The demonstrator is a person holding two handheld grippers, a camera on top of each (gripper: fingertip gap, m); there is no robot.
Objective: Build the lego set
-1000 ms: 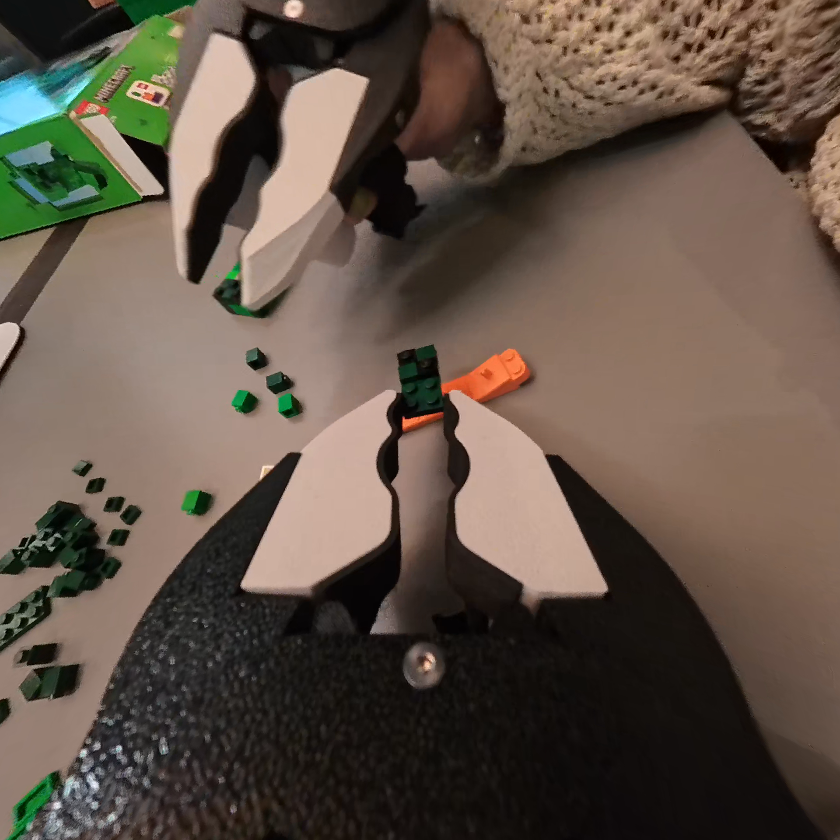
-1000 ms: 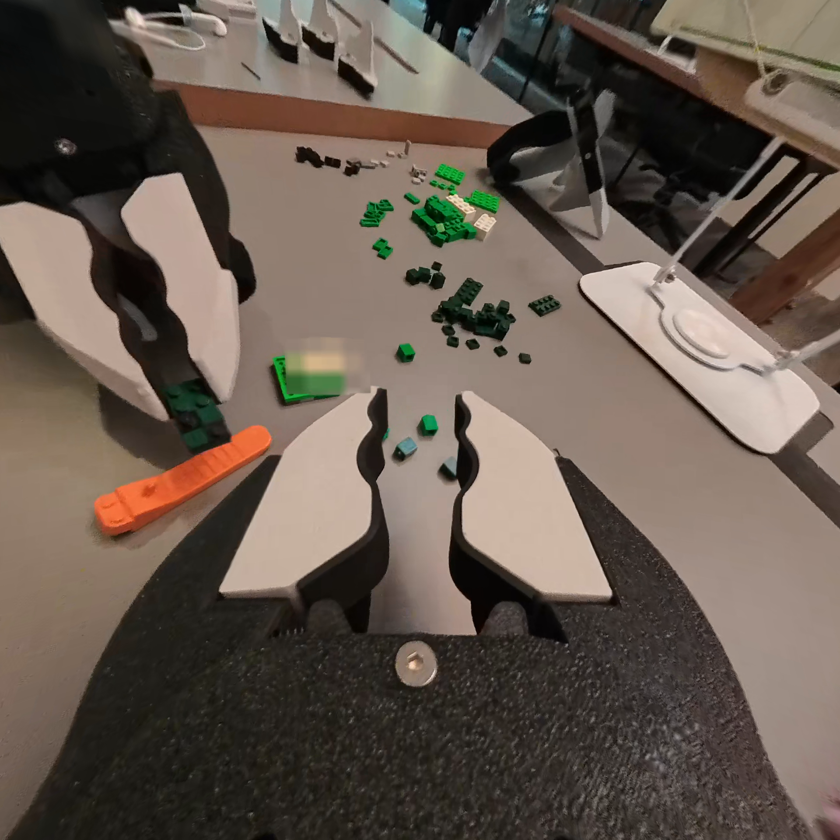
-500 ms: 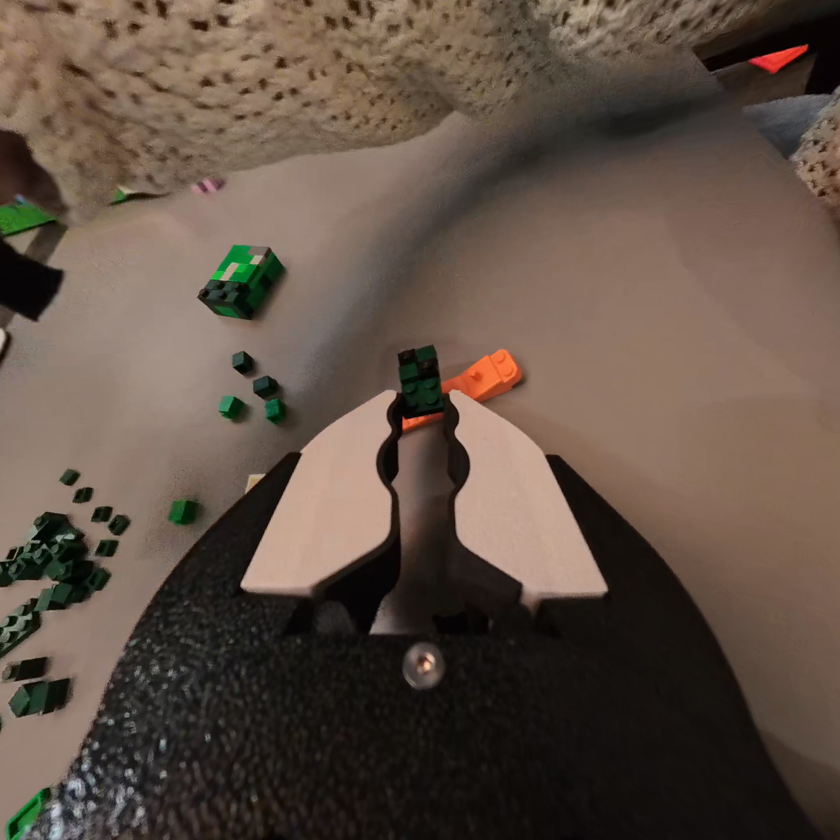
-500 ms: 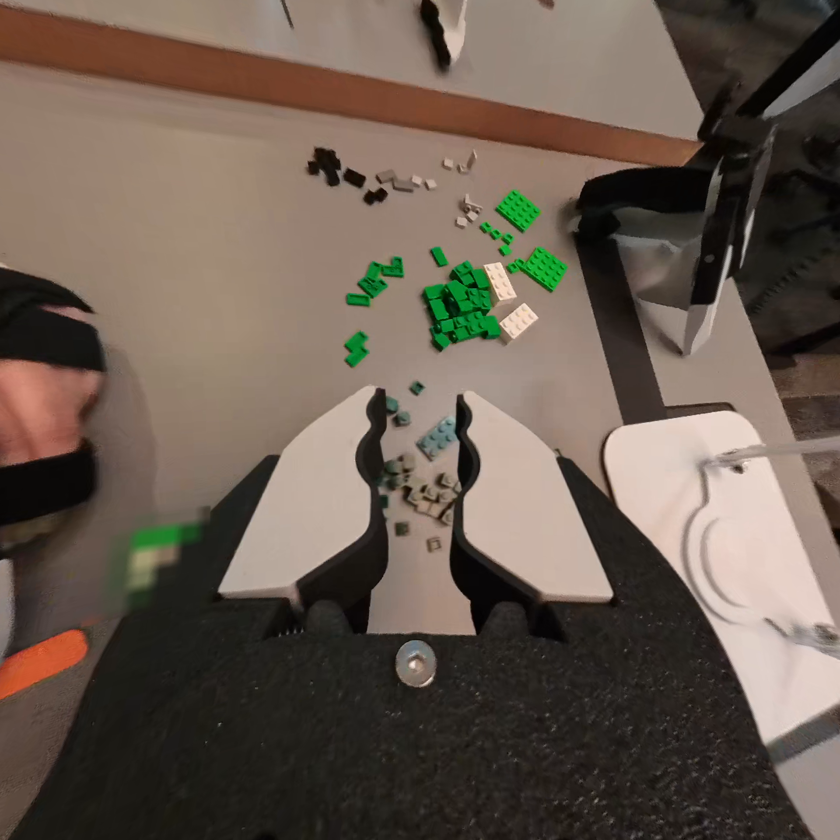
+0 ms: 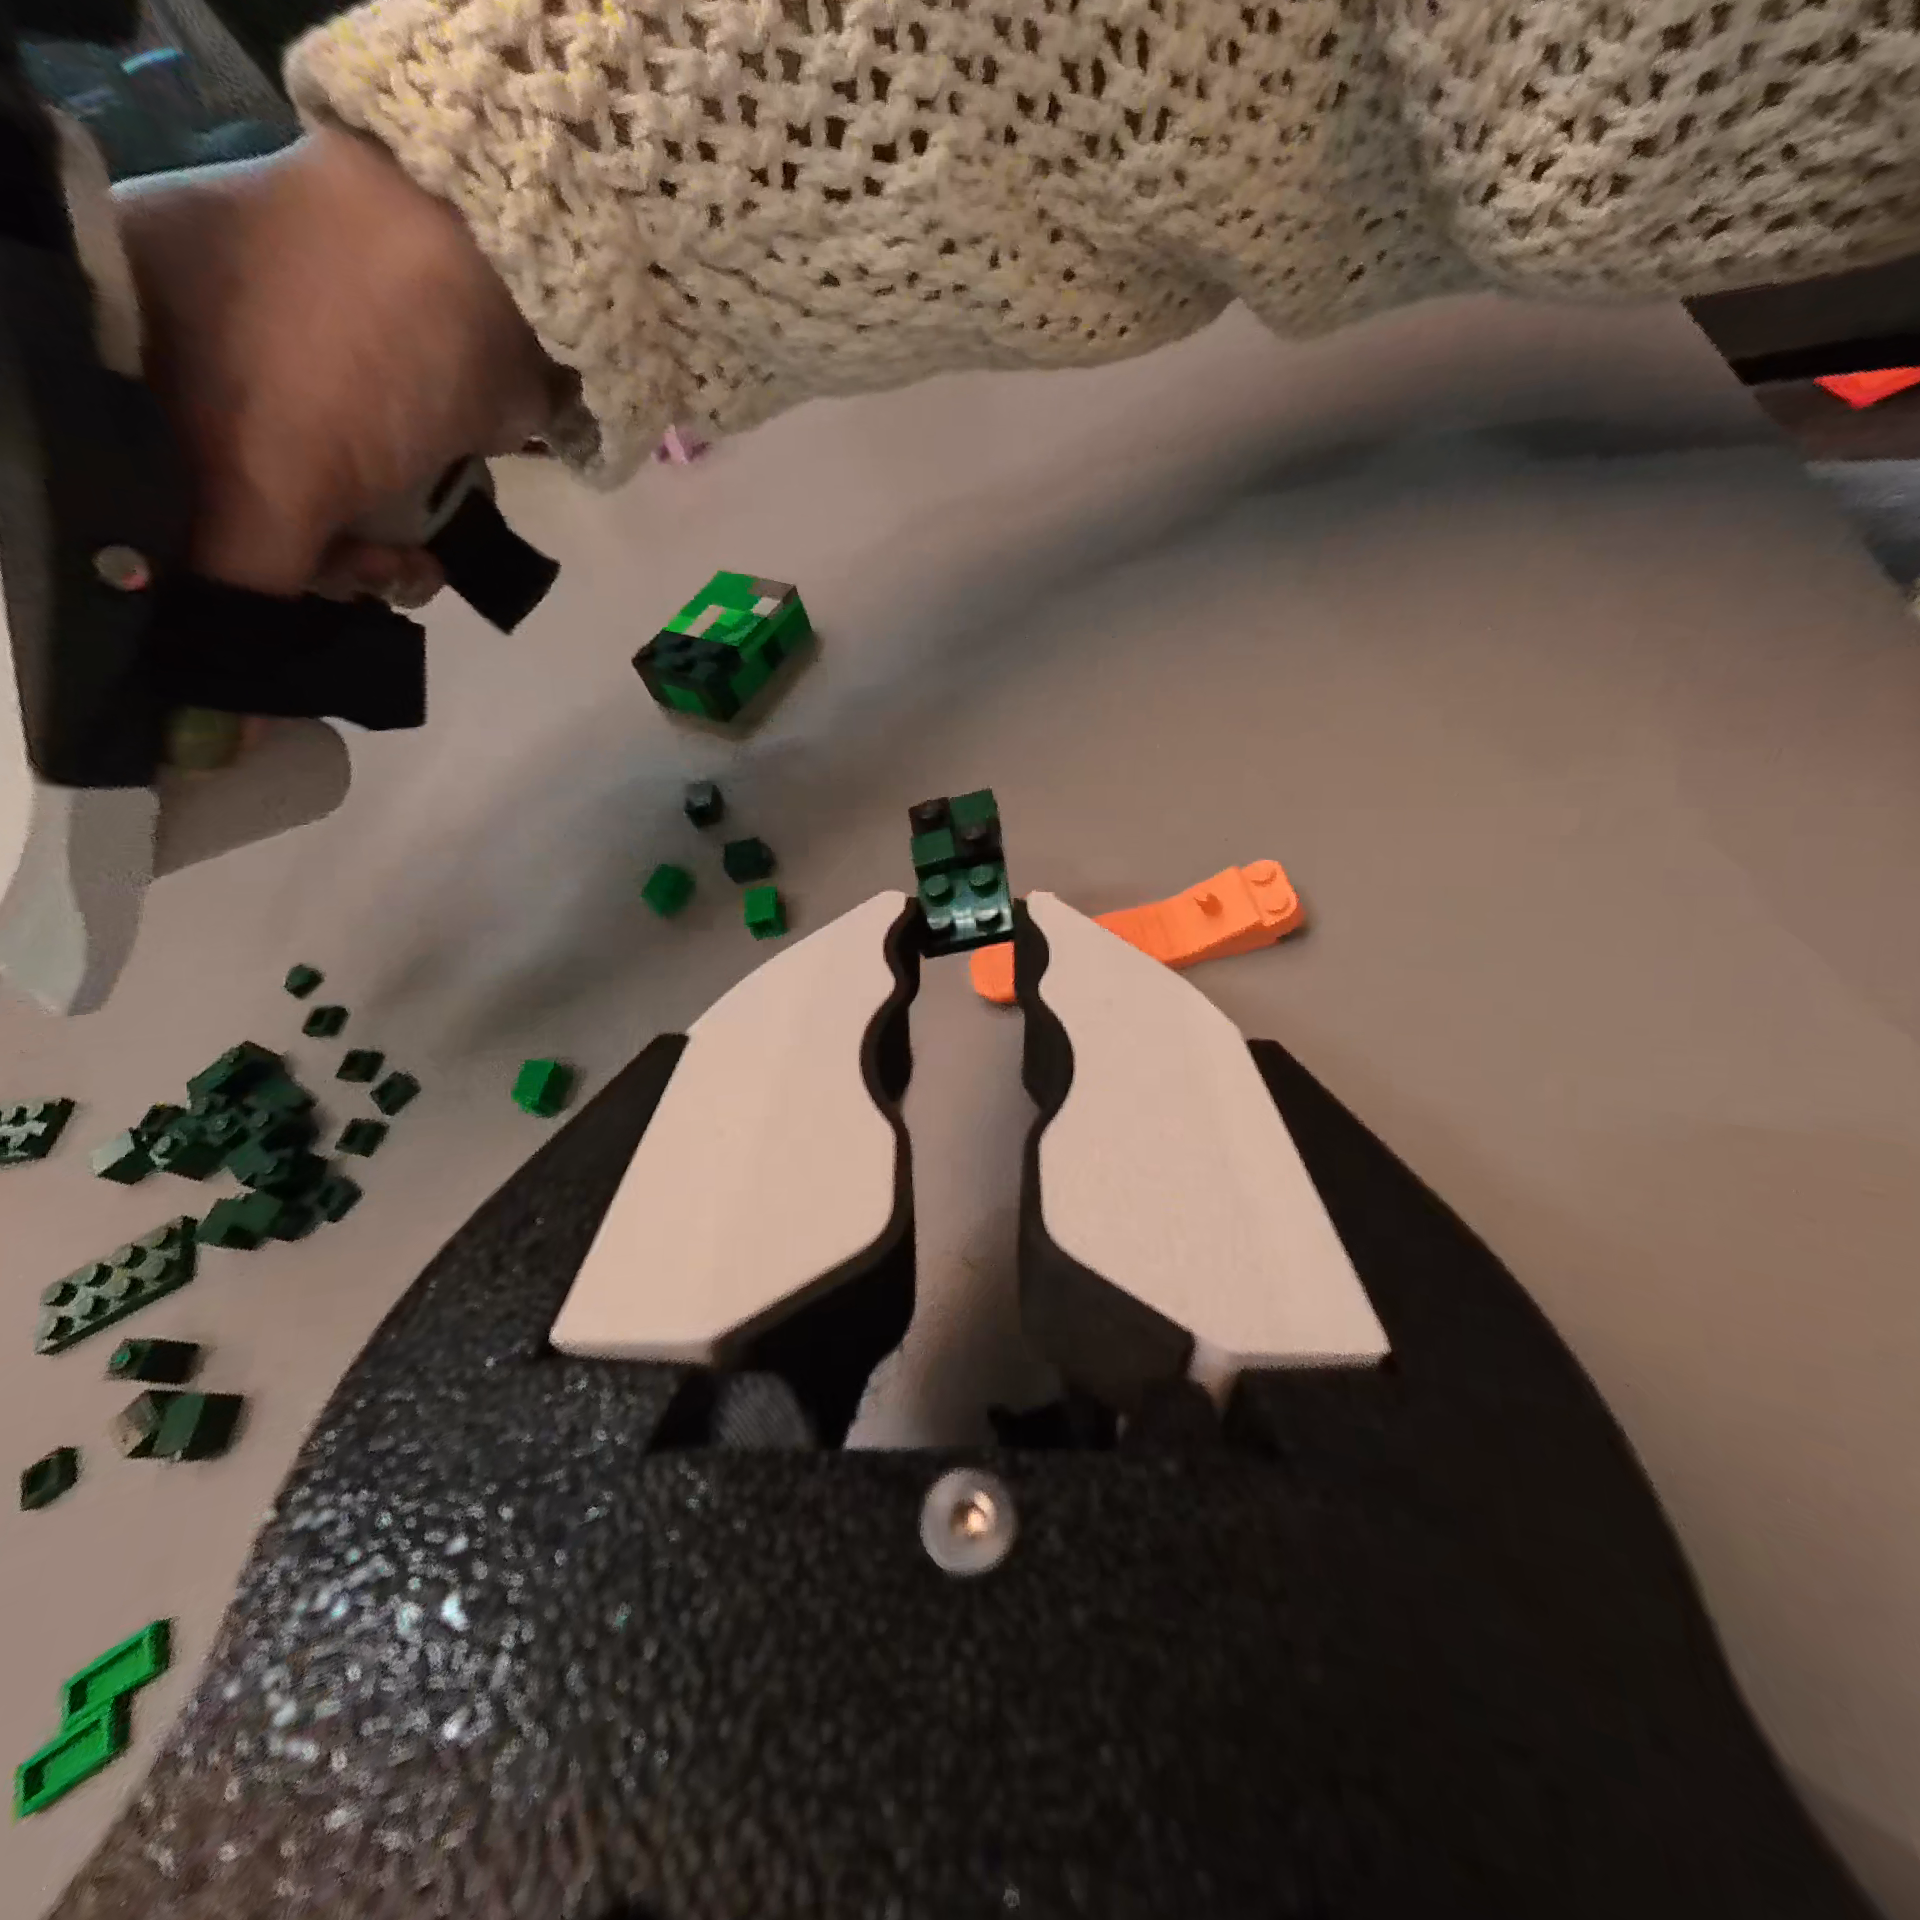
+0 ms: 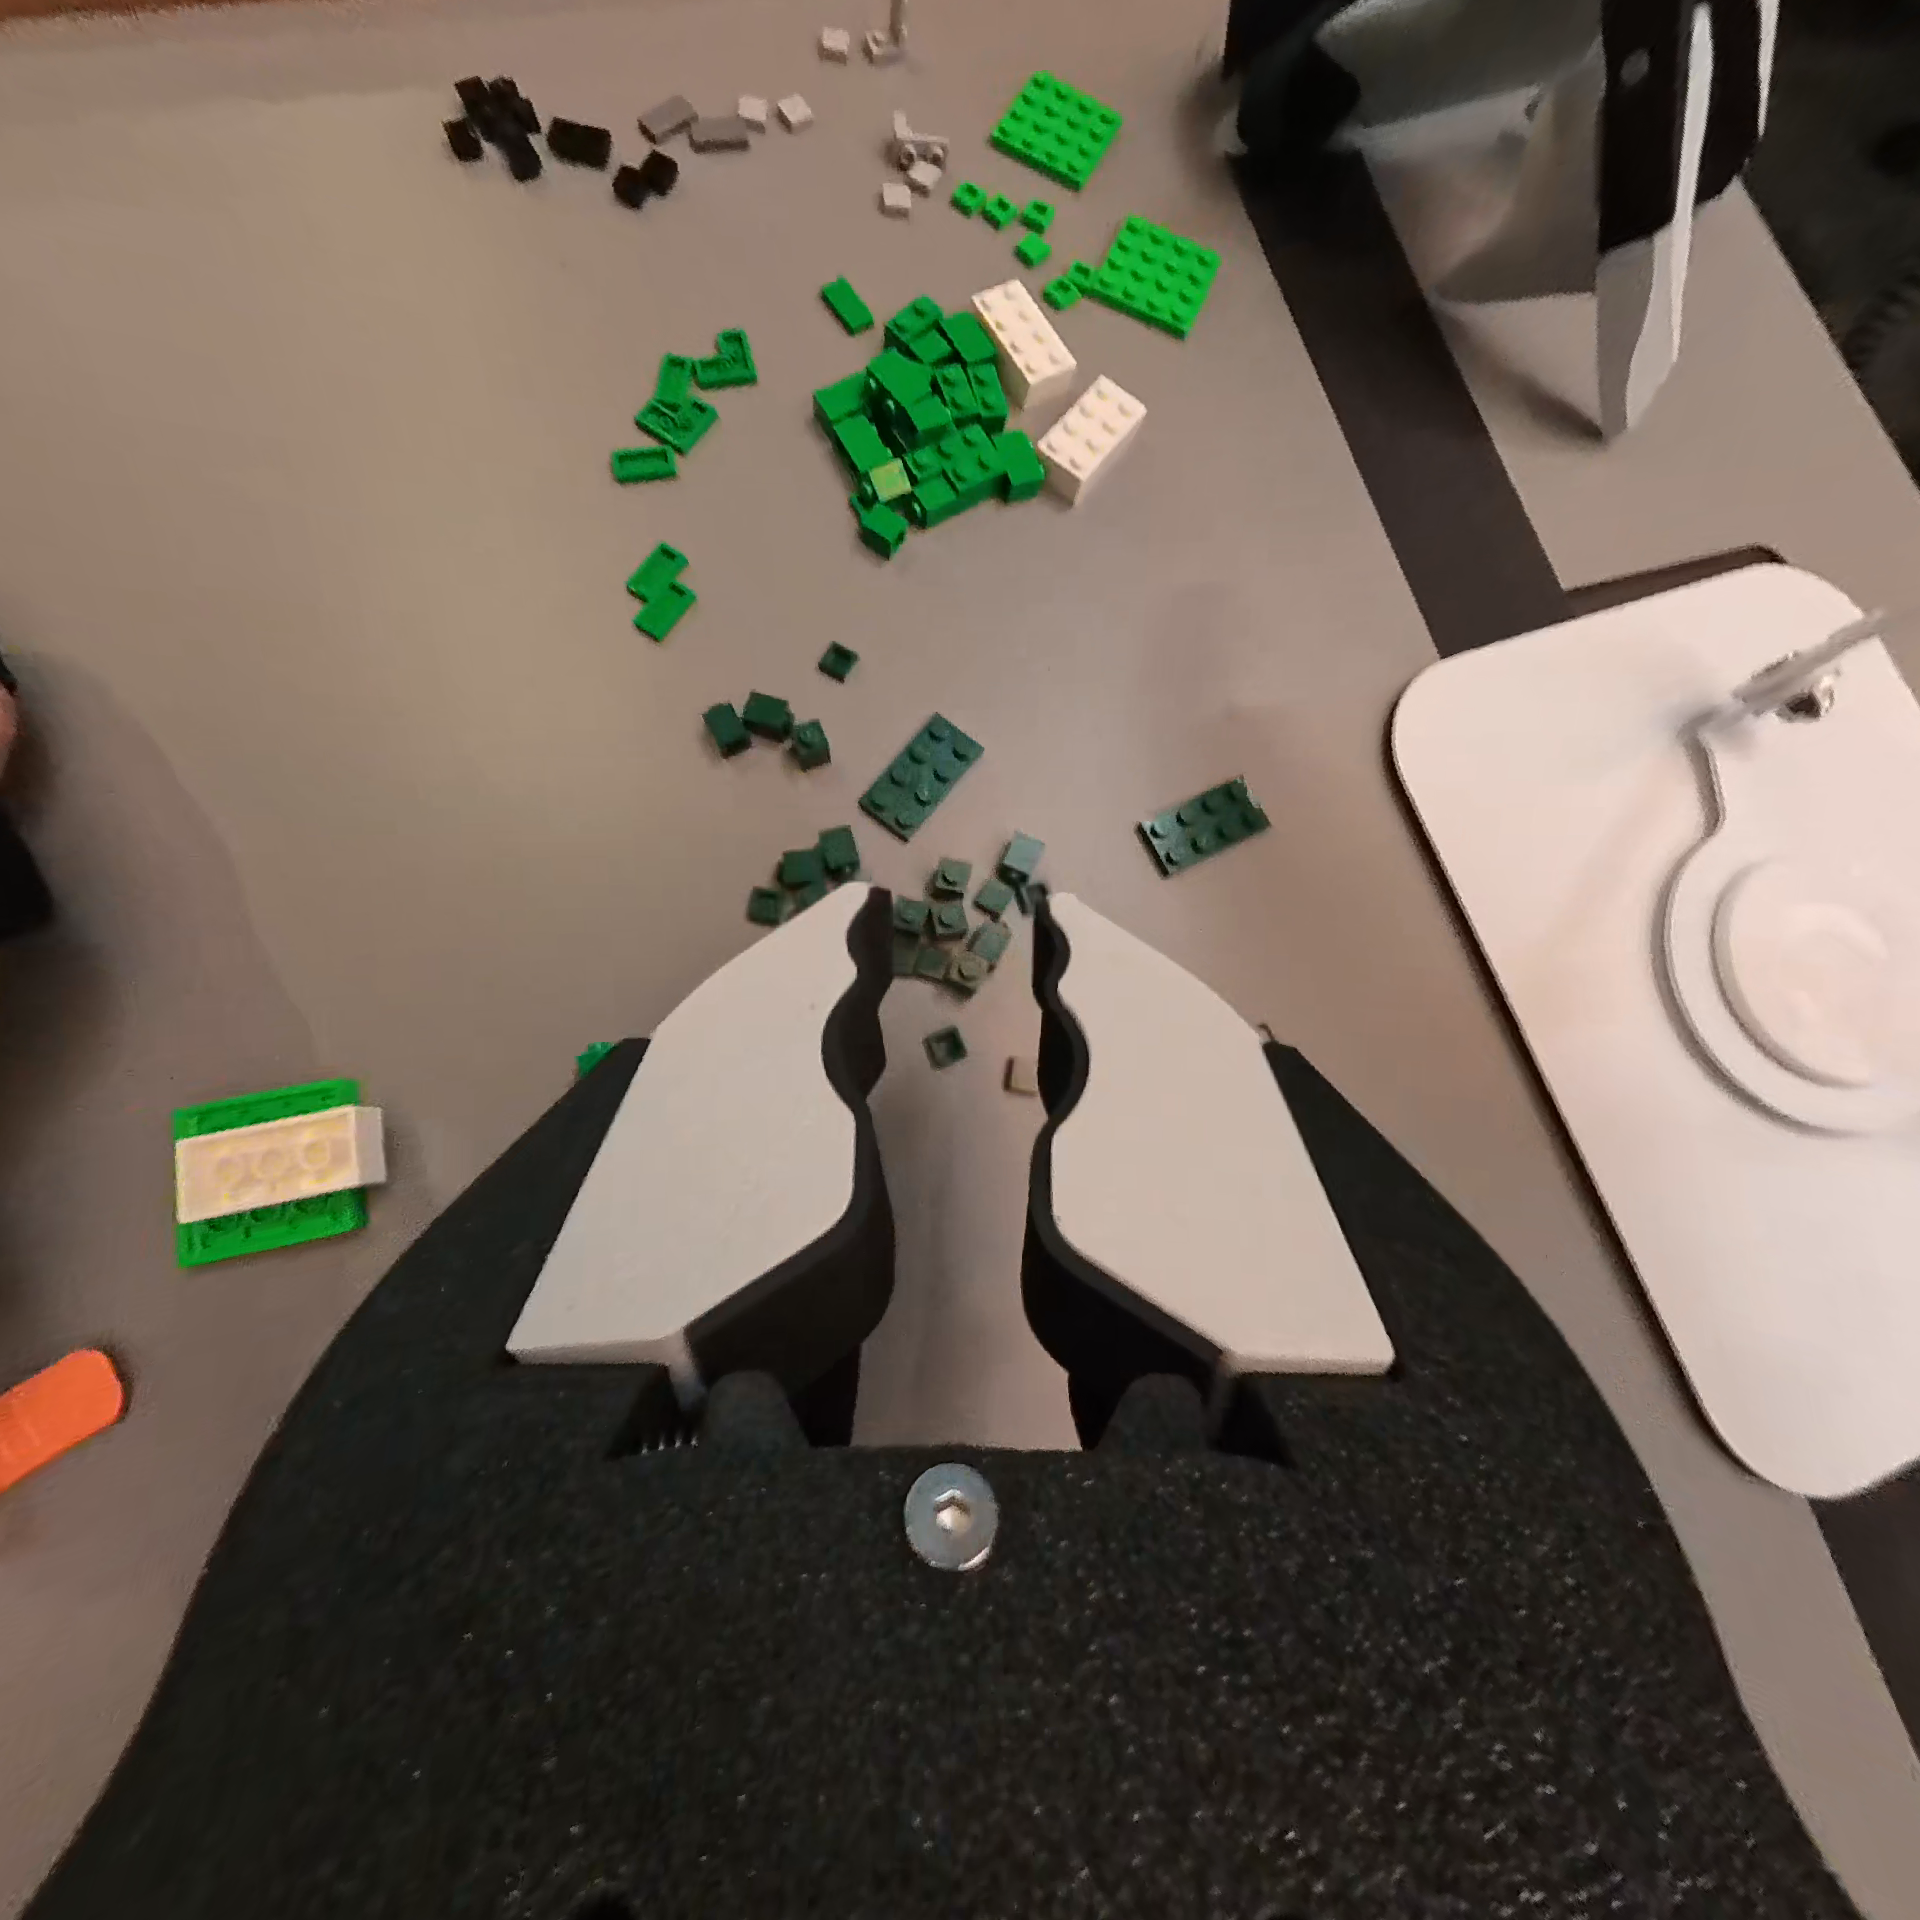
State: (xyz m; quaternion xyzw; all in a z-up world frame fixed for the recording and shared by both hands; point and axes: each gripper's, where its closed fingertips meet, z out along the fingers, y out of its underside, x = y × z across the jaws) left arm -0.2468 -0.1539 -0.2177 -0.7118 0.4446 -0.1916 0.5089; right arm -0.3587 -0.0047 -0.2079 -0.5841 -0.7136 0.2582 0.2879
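Observation:
My left gripper (image 5: 961,920) is shut on a small stack of dark green bricks (image 5: 958,871), held above the grey table. A built green cube (image 5: 725,646) lies beyond it, with several loose small green bricks (image 5: 727,862) nearer. My right gripper (image 6: 954,902) is open and empty, tips low over a pile of small dark green pieces (image 6: 951,935). Its body and the hand holding it show at the far left of the left wrist view (image 5: 156,582). A dark green plate (image 6: 922,774) and a bright green brick pile (image 6: 925,426) lie farther ahead.
An orange brick separator (image 5: 1174,925) lies just right of my left fingertips. A green plate with a white brick on it (image 6: 272,1184) sits at left. A white stand base (image 6: 1704,987) is at right, a spare gripper (image 6: 1621,187) at the back right. A knitted sleeve (image 5: 1039,177) spans the top. About 20 cm separates my left fingertips from my right. My left tips are about 20 cm from the dark green plate (image 6: 922,774), my right tips only 7 cm. Look for it in the left wrist view (image 5: 105,1291) too. Both grippers' tips are roughly 15 cm from the built green cube (image 5: 725,646).
My right gripper swung away from the green cube, out over the loose piles, and came down over the dark green pieces. My left gripper kept still with its stack.

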